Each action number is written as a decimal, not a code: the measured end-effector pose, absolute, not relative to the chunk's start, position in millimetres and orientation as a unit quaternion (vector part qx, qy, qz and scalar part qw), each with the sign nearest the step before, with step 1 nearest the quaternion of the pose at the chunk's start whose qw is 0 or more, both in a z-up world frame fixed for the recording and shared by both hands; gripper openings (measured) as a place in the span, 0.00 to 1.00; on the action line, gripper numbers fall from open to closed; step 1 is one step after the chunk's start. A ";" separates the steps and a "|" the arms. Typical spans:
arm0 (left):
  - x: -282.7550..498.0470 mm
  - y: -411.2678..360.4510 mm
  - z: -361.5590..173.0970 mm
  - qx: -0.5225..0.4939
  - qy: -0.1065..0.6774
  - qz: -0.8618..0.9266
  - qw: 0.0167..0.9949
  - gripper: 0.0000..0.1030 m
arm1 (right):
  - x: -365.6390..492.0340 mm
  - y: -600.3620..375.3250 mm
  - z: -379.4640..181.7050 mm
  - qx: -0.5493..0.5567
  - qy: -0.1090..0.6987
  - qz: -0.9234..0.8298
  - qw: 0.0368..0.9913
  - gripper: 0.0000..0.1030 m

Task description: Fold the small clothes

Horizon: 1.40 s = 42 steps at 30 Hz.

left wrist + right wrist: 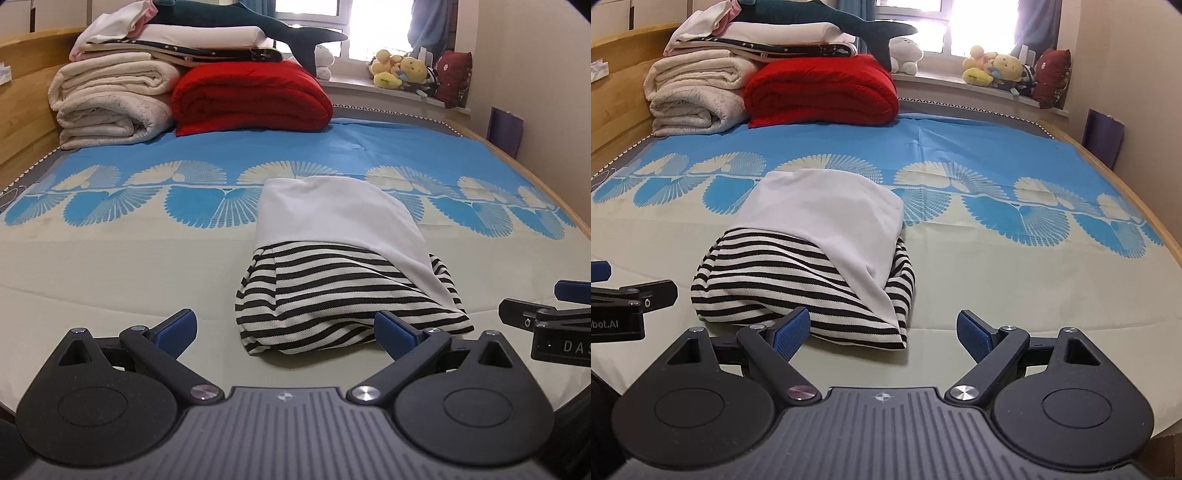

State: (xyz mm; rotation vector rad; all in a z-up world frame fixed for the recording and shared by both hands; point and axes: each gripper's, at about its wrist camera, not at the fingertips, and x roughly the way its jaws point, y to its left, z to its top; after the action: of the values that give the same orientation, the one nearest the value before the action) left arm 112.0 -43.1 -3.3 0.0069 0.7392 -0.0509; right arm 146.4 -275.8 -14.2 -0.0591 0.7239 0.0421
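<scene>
A small garment with a white top part and a black-and-white striped part lies folded into a compact bundle on the bed; it also shows in the right wrist view. My left gripper is open and empty, just in front of the bundle's near edge. My right gripper is open and empty, at the bundle's near right corner. The right gripper shows at the right edge of the left wrist view. The left gripper shows at the left edge of the right wrist view.
The bed sheet is cream with a blue fan pattern. Folded cream blankets, a red quilt and a dark plush shark are stacked at the far left. Plush toys sit on the windowsill. A wooden bed rail runs along the right.
</scene>
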 end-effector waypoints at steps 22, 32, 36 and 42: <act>110.1 -35.9 -0.3 -0.009 0.346 -0.019 0.938 0.99 | 143.6 -275.9 -9.4 -0.024 0.340 0.019 0.940 0.85; 109.4 -36.1 1.3 -0.009 0.341 -0.024 0.940 0.99 | 142.5 -281.3 -6.4 -0.011 0.333 0.016 0.943 0.85; 108.8 -36.0 1.5 -0.009 0.340 -0.026 0.940 0.99 | 142.6 -281.2 -6.2 -0.012 0.334 0.016 0.942 0.85; 108.8 -34.5 1.8 -0.009 0.338 -0.027 0.941 0.99 | 142.8 -281.2 -6.3 -0.011 0.334 0.016 0.942 0.85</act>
State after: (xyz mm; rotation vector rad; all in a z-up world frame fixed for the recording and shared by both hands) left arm 108.8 -34.5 1.8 -0.0179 0.6895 -0.0544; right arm 142.8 -281.2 -6.3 -0.0229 0.6814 0.0334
